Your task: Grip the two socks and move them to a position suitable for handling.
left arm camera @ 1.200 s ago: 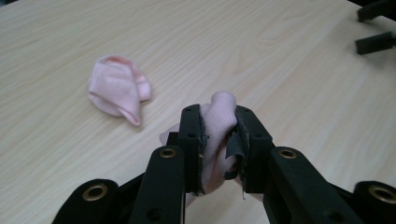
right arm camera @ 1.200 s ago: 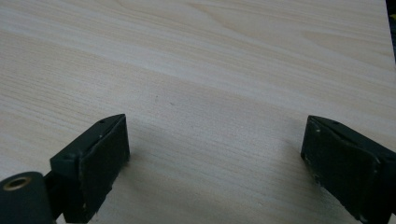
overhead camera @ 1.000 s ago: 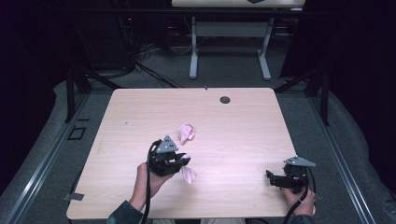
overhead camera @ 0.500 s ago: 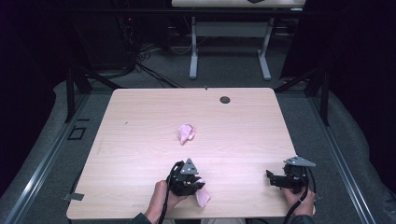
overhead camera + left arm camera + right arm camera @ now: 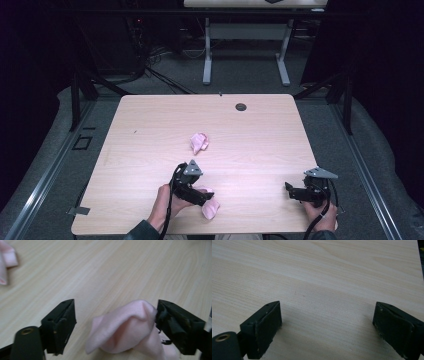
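Pink cloth (image 5: 125, 330), a small crumpled piece, lies on the wooden table (image 5: 150, 130) near its front edge, right between the jaws of my left gripper (image 5: 113, 325). My left jaws have just been opening and now stand wide apart: one pad is well clear of the fabric, while the other sits right against the bunched fold on its side, and I cannot tell whether it presses on it. The cloth rests on the tabletop in a soft heap with one rounded fold standing up. In the high view this same piece (image 5: 210, 208) pokes out just beyond my left gripper (image 5: 200, 196), close to the hand (image 5: 162, 202) that carries it.

A second pink cloth (image 5: 199, 142) lies farther up the table, around its middle, well apart from both of my grippers; the left gripper view catches it at the top corner (image 5: 6, 261).

My right gripper (image 5: 325, 327) hovers low over bare wood near the table's front right corner (image 5: 295, 191), its jaws spread wide with nothing between them.

A small dark round grommet (image 5: 241, 107) sits near the far edge.
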Available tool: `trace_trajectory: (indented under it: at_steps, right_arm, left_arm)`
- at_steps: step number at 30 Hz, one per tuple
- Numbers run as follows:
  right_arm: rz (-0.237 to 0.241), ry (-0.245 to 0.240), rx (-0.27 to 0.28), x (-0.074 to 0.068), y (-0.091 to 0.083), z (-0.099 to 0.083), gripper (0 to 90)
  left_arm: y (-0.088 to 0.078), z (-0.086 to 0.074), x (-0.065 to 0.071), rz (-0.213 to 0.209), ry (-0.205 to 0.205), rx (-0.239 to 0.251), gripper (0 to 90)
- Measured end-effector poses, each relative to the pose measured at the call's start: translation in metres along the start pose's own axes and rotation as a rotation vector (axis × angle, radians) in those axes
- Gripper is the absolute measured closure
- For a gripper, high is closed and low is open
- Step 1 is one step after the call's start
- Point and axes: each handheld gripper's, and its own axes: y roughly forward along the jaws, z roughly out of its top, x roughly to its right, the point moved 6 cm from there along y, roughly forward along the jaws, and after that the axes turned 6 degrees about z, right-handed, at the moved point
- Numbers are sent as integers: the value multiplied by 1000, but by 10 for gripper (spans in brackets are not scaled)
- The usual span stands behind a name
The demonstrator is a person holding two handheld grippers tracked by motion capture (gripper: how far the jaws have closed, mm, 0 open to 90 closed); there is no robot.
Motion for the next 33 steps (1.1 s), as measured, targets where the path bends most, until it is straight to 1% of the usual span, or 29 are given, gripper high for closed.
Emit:
trace_trajectory:
  at_steps: [1,4,6,7,8,9,10,13,14,15,16,17,18,19,20,21,22,23,24,25,26,27,28,29,31,32,33]
  right_arm:
    - [0,0,0,0,0,0,78]
    - [0,0,0,0,0,0,78]
    - [0,0,0,0,0,0,78]
    - [0,0,0,0,0,0,79]
    - [0,0,0,0,0,0,79]
    - [0,0,0,0,0,0,79]
    - [0,0,0,0,0,0,79]
    - [0,0,1,0,0,0,80]
    - [0,-1,1,0,0,0,82]
    - [0,0,1,0,0,0,82]
    - [0,0,1,0,0,0,82]
    - [1,0,2,0,0,0,83]
    - [1,0,2,0,0,0,83]
    - [2,-1,2,0,0,0,85]
    - [2,-1,2,0,0,0,85]
    - [1,-1,2,0,0,0,85]
    - [2,-1,2,0,0,0,85]
    - [2,-1,2,0,0,0,86]
    - [2,-4,-1,0,0,0,88]
    - [2,-4,0,0,0,0,88]
    - [2,-4,0,0,0,0,88]
    - [3,-4,0,0,0,0,88]
    - [3,-4,0,0,0,0,88]
    - [3,-4,-1,0,0,0,89]
    - [2,-4,0,0,0,0,89]
    - [3,-4,0,0,0,0,90]
    - [3,-5,0,0,0,0,90]
  left_arm:
    - [-2,2,-3,7,-4,8,144]
    - [-6,11,-18,39,-16,20,61]
    - [-7,15,-27,57,-16,24,31]
    - [-7,18,-33,60,-21,21,18]
    - [-6,24,-44,81,-25,25,1]
    - [-6,24,-44,81,-25,25,0]
    - [-5,28,-51,95,-30,28,0]
    - [1,37,-71,112,-58,20,0]
    - [4,39,-78,128,-65,19,0]
    - [9,44,-89,141,-76,9,0]
    - [9,44,-89,141,-76,9,0]
    - [16,49,-102,154,-101,10,0]
    - [16,49,-102,154,-101,10,0]
    - [23,54,-115,167,-127,9,0]
    - [23,54,-115,167,-127,9,0]
    - [27,57,-121,172,-141,6,0]
    - [29,59,-124,174,-142,2,0]
    - [33,61,-128,183,-151,-1,0]
    - [39,64,-132,179,-166,-5,0]
    - [42,65,-135,187,-173,-9,0]
    - [42,65,-135,187,-173,-9,0]
    - [48,66,-138,187,-178,-29,0]
    - [52,67,-139,180,-182,-38,0]
    - [57,67,-141,199,-187,-55,1]
    - [62,68,-144,213,-179,-62,37]
    - [66,68,-146,218,-176,-81,82]
    - [70,68,-148,216,-184,-96,180]
